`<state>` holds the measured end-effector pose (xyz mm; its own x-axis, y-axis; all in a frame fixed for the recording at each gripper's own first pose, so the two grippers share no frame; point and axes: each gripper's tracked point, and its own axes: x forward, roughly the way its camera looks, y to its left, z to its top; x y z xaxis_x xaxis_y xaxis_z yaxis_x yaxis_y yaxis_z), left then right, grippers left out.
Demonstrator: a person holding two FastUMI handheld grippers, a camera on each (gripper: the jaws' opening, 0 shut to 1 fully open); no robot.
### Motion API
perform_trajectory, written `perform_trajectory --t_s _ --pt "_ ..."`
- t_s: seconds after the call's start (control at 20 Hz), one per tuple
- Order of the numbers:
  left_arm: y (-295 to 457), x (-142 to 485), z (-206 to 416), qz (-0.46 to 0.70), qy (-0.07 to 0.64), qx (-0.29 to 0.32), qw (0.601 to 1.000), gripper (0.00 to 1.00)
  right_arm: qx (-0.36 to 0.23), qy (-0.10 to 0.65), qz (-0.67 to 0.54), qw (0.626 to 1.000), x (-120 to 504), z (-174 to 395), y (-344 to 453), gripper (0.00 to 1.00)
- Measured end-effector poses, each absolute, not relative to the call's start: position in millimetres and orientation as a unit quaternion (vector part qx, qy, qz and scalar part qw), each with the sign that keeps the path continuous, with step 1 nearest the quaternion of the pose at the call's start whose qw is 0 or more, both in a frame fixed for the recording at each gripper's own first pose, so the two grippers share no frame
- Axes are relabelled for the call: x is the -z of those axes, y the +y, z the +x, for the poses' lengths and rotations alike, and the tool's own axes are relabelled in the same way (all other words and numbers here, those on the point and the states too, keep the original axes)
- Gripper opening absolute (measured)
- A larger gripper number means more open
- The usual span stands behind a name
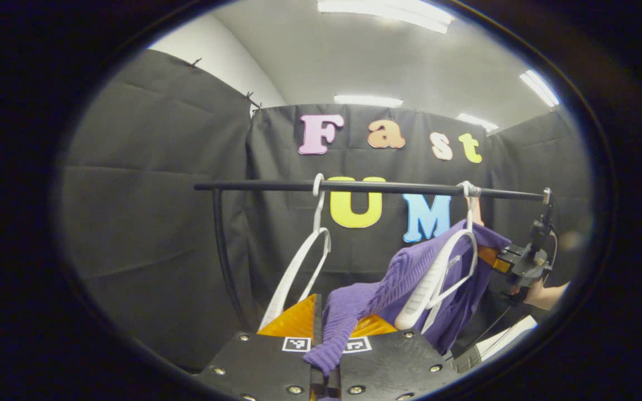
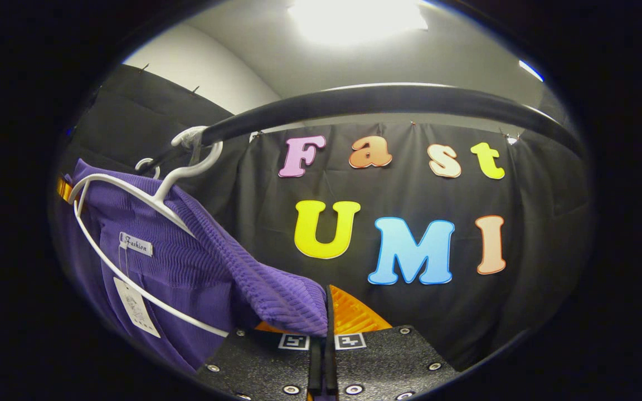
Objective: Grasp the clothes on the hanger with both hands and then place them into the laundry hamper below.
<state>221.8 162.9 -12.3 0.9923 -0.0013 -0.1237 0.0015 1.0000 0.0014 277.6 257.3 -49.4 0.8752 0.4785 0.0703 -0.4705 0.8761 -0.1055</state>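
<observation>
Both grippers' fingers pinch ribbed purple knit garment on white hanger.

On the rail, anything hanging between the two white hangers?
Nothing: in the left gripper view, the rail is bare between the empty hanger and the hanger under the purple garment.

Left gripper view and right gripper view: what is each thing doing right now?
purple sweater: partly on its hanger, pinched at both ends.
white hanger: hooked on the rail, tilted, holding the sweater.
empty hanger: hooked on the rail, bare.
black rail: level, carrying both hangers.
left gripper: shut on the sweater.
right gripper: shut on the sweater.
</observation>
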Motion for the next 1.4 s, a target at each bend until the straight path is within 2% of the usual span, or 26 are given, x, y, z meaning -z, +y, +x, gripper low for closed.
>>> perform_trajectory --t_s 0.25,0.55,0.9,1.4 --pt "161 42 240 -0.033 0.06 0.043 0.997 0.0 -0.201 -0.045 -0.067 0.976 44 277 242 0.02" --pt "128 67 239 -0.05 0.031 0.06 0.997 0.0 -0.163 -0.027 -0.044 0.985 42 279 225 0.03" --pt "74 87 249 -0.071 0.021 0.053 0.996 0.0 -0.142 -0.038 -0.051 0.988 38 291 193 0.03" --pt "3 101 272 -0.047 0.033 0.04 0.998 0.0 -0.134 -0.003 -0.035 0.99 80 323 132 0.03"
